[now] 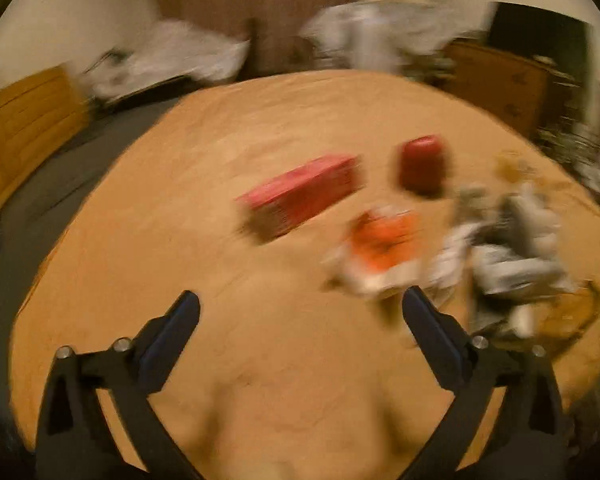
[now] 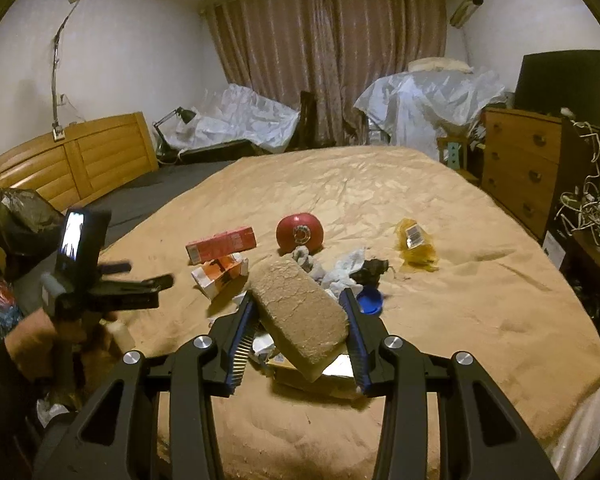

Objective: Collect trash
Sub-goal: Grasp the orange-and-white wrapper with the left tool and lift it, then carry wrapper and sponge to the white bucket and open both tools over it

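Observation:
Trash lies on a tan bedspread (image 2: pixel 440 320). My right gripper (image 2: pixel 300 296) is shut on a tan sponge-like block (image 2: pixel 300 312), held above the bed. Beyond it lie a red box (image 2: pixel 222 244), an orange-and-white carton (image 2: pixel 220 274), a red round tin (image 2: pixel 299 232), crumpled white paper (image 2: pixel 346 266), a blue cap (image 2: pixel 369 300) and a yellow wrapper (image 2: pixel 414 242). My left gripper (image 1: pixel 300 300) is open and empty above the bed; its view is blurred. It shows the red box (image 1: pixel 304 192), the carton (image 1: pixel 384 244) and the tin (image 1: pixel 422 164). The left gripper also shows in the right wrist view (image 2: pixel 140 276).
A black trash bag (image 2: pixel 18 216) hangs at the far left. A wooden headboard (image 2: pixel 72 160) stands on the left and a wooden dresser (image 2: pixel 520 168) on the right. Plastic-covered furniture (image 2: pixel 428 96) stands before the curtains. Cardboard scraps (image 2: pixel 320 376) lie under the block.

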Demonstrator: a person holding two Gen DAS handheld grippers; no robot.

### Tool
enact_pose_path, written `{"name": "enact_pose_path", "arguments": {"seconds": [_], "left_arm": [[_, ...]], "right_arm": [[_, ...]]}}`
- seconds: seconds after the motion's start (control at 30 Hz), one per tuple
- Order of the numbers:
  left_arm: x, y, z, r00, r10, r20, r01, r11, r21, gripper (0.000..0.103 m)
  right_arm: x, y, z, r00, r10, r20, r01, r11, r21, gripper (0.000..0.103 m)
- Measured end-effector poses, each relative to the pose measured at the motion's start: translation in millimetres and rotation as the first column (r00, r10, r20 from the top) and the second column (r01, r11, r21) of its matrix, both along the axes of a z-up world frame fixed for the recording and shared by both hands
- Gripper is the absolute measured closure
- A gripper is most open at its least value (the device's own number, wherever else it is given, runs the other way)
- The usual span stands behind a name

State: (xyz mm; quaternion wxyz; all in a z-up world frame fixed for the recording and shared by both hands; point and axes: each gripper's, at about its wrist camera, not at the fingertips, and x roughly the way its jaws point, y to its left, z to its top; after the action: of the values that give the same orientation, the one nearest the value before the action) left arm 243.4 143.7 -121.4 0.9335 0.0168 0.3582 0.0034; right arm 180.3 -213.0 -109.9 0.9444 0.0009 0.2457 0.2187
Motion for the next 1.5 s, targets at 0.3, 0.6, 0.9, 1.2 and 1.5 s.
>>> {"name": "enact_pose_path", "arguments": {"seconds": [0.3, 0.6, 0.9, 1.2, 1.5], "left_arm": [[91.3, -33.5, -37.6, 0.982, -0.105, -0.155, 0.122, 0.987, 0.107, 0.006], [119.8, -32.5, -41.9, 0.974, -0.12, -0.191, 0.134, 0.989, 0.058, 0.061], [92.0, -52.9, 29.9, 0.983, -0.142, 0.12, 0.143, 0.99, 0.001, 0.061], [0.1, -32.9, 97.8, 0.968, -0.014, 0.25, 0.024, 0.999, -0.034, 0.061], [-102.4, -68.5, 96.8, 0.948, 0.075, 0.31, -0.066, 0.997, -0.037, 0.061]], "right_arm": [[35.2, 16.2, -11.1, 0.999, 0.008, -0.036, -0.009, 1.0, -0.022, 0.06], [49.5, 19.7, -13.8, 0.999, 0.004, -0.037, -0.005, 1.0, -0.027, 0.06], [54.7, 18.8, -11.5, 1.0, 0.002, -0.013, -0.002, 0.999, -0.04, 0.06], [38.9, 19.2, -5.7, 0.999, 0.009, 0.034, -0.009, 1.0, -0.016, 0.06], [-6.0, 14.2, 18.0, 0.992, -0.017, 0.129, 0.018, 1.0, -0.001, 0.06]]}}
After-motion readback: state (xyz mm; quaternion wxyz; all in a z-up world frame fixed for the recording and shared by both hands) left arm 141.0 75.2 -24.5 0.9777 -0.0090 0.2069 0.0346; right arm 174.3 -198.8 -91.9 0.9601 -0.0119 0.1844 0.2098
